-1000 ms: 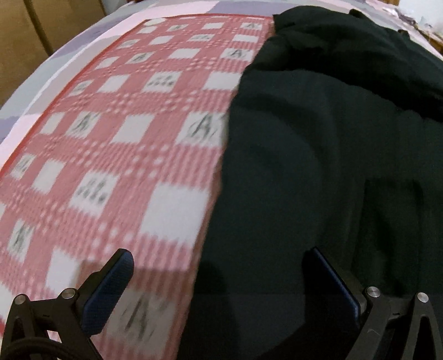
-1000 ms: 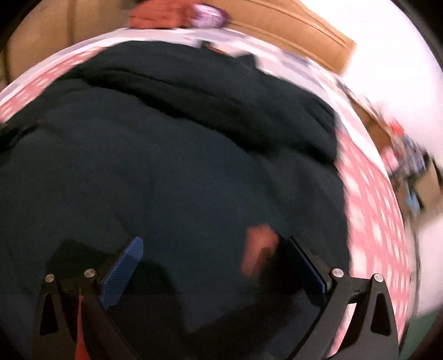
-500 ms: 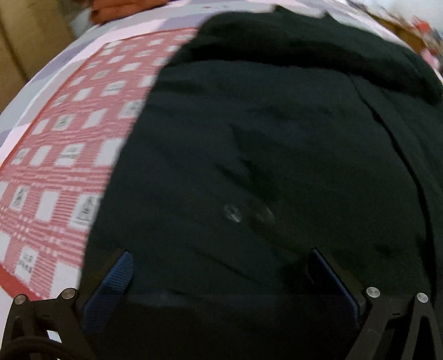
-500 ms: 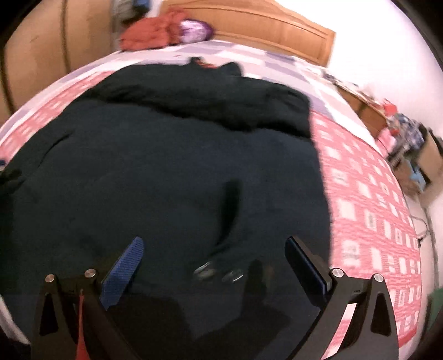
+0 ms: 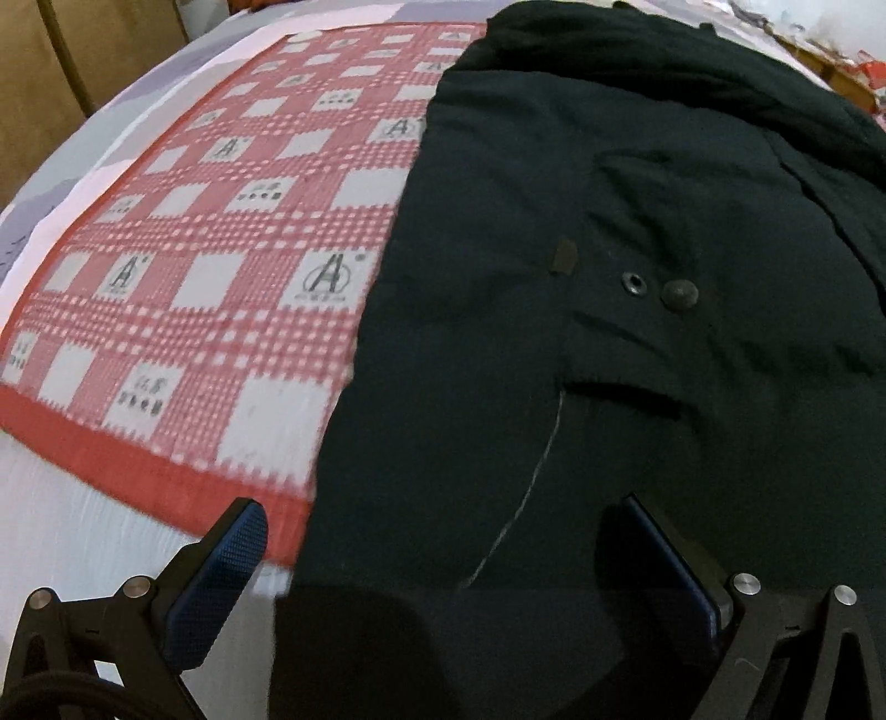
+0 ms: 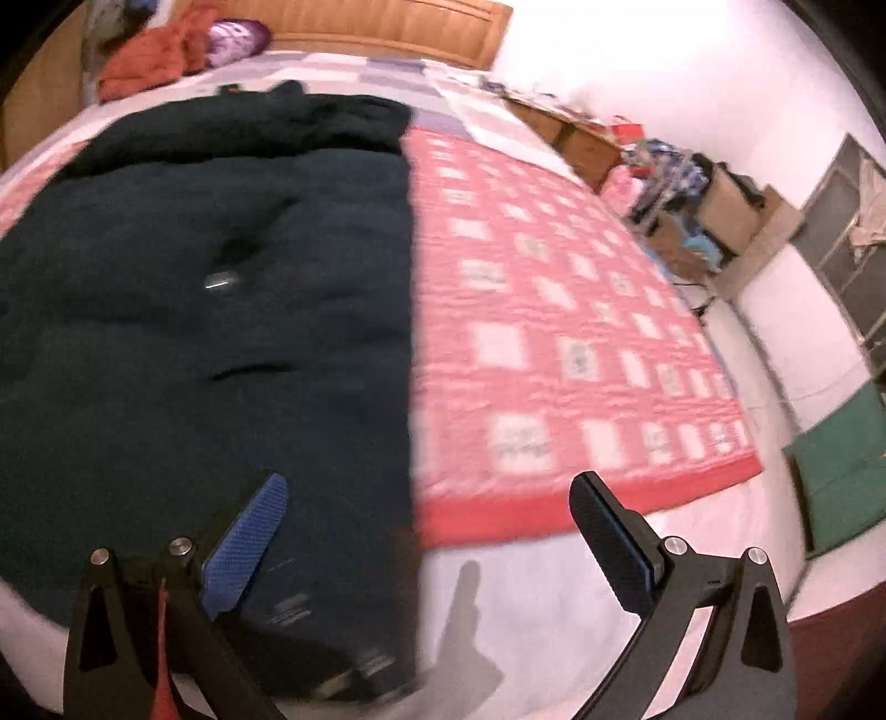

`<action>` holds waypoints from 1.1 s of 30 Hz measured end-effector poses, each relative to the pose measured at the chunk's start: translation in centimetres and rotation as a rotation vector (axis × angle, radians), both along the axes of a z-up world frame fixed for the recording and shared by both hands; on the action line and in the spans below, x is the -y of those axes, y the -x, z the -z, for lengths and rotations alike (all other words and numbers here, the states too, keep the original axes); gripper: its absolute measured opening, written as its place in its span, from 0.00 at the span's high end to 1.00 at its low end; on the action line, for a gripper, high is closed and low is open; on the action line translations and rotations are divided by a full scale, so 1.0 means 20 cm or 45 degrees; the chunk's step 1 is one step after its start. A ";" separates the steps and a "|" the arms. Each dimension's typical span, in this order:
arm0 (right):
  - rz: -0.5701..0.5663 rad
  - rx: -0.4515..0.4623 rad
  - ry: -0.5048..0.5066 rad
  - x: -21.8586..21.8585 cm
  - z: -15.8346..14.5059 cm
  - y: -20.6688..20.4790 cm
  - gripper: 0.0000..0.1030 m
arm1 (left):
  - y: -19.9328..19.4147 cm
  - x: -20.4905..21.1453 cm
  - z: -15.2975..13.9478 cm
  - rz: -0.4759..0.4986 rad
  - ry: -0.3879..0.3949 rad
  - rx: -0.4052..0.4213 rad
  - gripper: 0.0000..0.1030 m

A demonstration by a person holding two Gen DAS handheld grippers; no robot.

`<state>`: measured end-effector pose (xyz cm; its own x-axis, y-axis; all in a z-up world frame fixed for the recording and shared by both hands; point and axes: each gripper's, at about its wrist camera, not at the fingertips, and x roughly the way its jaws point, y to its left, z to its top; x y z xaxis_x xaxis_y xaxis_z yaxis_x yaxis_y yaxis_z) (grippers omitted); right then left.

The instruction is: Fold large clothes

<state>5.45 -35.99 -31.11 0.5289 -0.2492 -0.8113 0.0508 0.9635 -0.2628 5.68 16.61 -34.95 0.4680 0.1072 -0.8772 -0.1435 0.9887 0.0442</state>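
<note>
Fingers (image 5: 227,570) of the left gripper (image 5: 443,559) stand wide apart and hold nothing; one hangs over the red border of the blanket (image 5: 210,232), the other over the dark coat (image 5: 581,288), so the gap straddles the coat's left edge near its bottom end. That placing looks chosen, in my judgement, so a short drop would bring the edge between the pads for a pinch.

On the other side, the right gripper (image 6: 429,548) is likewise spread open and empty. Its blue-padded finger (image 6: 246,545) sits above the coat (image 6: 210,288), its black one over the white sheet (image 6: 554,581) just past the blanket's (image 6: 554,332) red hem, with the coat's right edge running up between them. Both tools mirror each other at the near corners, which fits a lengthwise or bottom-up fold.

Outward from there, the coat lies spread flat along the middle of the bed, reaching toward the wooden headboard (image 6: 387,25), its far part bunched into a thicker roll. A snap and a button (image 5: 680,292) show on its front in the left view, beside a small flap. Loose clothes (image 6: 160,55) in orange and purple sit by the headboard, well apart from the coat. Cluttered boxes (image 6: 714,205) stand on the floor to the right.

Thick, padded cloth like this may slip from a shallow pinch, so a deep bite at each corner seems wise.
</note>
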 end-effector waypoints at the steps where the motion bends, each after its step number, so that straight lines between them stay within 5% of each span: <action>1: -0.033 -0.016 0.004 -0.06 0.02 0.03 0.01 | 0.03 -0.01 0.00 0.010 0.003 0.000 0.00; 4: -0.003 -0.052 0.019 -0.09 0.07 0.14 0.01 | 0.10 -0.05 0.00 0.023 -0.006 -0.009 0.00; 8: 0.377 -0.138 0.033 0.19 0.12 0.39 0.01 | 0.23 -0.17 -0.01 -0.004 -0.028 -0.031 0.00; 11: 0.529 -0.156 0.064 0.31 0.09 0.54 0.01 | 0.30 -0.24 -0.02 -0.028 -0.037 -0.026 0.00; 23: 0.349 -0.085 0.018 0.11 0.06 0.51 0.01 | 0.56 -0.29 -0.15 -0.053 -0.100 0.034 0.00; 33: 0.300 -0.111 0.022 0.11 0.09 0.46 0.01 | 0.62 -0.27 -0.02 -0.054 -0.111 -0.040 0.00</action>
